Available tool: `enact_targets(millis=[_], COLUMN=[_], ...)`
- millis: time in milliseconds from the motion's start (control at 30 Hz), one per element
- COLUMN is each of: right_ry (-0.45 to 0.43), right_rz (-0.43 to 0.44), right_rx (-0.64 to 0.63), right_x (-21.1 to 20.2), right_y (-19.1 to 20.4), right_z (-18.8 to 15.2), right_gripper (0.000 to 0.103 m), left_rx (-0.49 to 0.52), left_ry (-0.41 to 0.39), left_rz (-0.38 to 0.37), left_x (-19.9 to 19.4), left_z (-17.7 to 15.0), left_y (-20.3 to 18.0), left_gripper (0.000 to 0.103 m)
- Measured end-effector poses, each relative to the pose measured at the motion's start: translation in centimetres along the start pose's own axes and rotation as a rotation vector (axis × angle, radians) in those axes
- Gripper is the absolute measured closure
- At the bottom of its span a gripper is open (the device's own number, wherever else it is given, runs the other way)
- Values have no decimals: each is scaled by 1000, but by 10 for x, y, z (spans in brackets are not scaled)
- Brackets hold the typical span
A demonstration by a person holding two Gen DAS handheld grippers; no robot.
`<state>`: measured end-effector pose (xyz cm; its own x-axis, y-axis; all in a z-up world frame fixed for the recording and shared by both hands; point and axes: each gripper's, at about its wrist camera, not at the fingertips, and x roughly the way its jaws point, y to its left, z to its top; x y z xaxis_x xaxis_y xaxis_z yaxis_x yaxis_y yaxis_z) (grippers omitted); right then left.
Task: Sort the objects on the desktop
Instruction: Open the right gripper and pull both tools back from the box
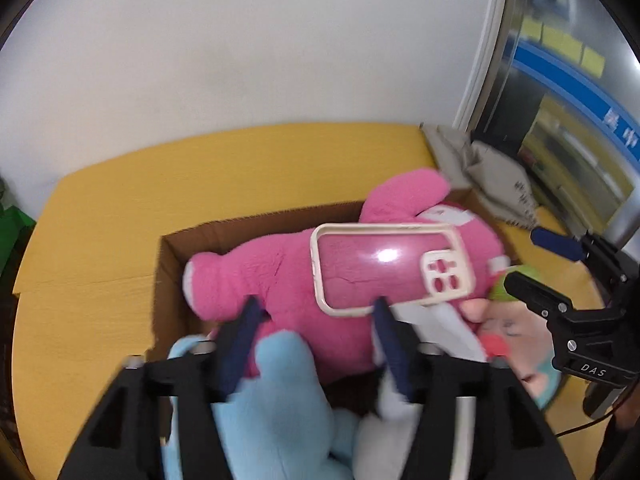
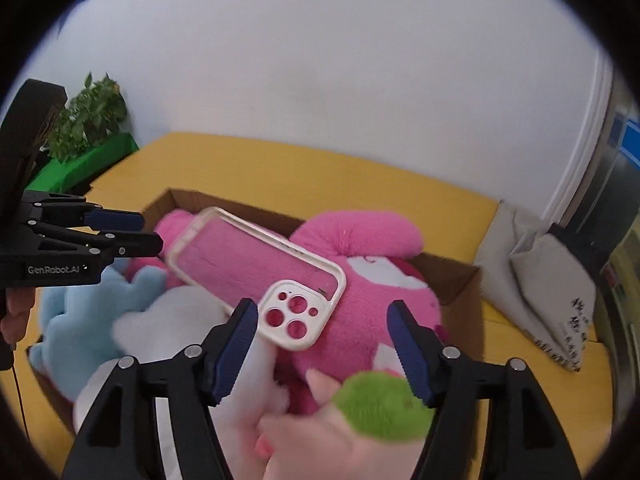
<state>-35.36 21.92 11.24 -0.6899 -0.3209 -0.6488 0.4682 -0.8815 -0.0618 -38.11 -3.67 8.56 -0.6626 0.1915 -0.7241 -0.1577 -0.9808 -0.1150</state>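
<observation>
A clear phone case with a cream rim [image 1: 390, 270] [image 2: 258, 278] lies on a pink plush toy [image 1: 280, 284] [image 2: 360, 300] in a cardboard box [image 1: 224, 230] [image 2: 460, 280]. A blue plush [image 1: 280, 400] [image 2: 80, 304], a white plush [image 2: 160, 332] and a doll with green hair [image 2: 384, 404] [image 1: 516, 328] are in the box too. My left gripper [image 1: 316, 312] is open and empty over the plush toys, its right finger by the case's near edge. My right gripper [image 2: 322, 316] is open and empty just above the case's camera end.
The box stands on a yellow table [image 1: 120, 208] [image 2: 400, 184] against a white wall. Grey padded mailers [image 1: 496, 184] [image 2: 552, 280] lie at the table's right end. A green planter with a plant [image 2: 88, 152] stands at the left.
</observation>
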Motion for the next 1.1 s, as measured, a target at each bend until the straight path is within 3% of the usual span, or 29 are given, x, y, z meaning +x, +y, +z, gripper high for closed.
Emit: enact_targets(millis=[67,133,200,333,533,667,900,1100], right_ry=[-47,-98,-144,-160,-92,-63,-25,-32], right_rz=[23,48,56,42,29,43,86,48], right_rx=[12,21,18,52,87,116,185,192], right_x=[-34,-77,-120,-160,-179,-177,-185,-195], right_y=[7,18,33,49,55,62,87,103], right_z=[-1,-10,-29,-67,-123,-148,-201,-227], right_gripper=[24,24,24,23,23,23,23,23], left_rx=[2,4,-5,-11,-35,-69,-38,-77], left_ry=[-59,-118,-152,-166,-149,-140,-111,-115], left_rz=[3,7,41,95,150,147,154,146], left_x=[-40,-80,-114,-143,-159,-163,-177,-187], left_z=[-17,-34,-61,-105,-167,-195,-255,-290], left_y=[-6,-12,-21,-36,-43,-46,-70,-88], left_gripper=[5,0,0,0,0,0,0,0])
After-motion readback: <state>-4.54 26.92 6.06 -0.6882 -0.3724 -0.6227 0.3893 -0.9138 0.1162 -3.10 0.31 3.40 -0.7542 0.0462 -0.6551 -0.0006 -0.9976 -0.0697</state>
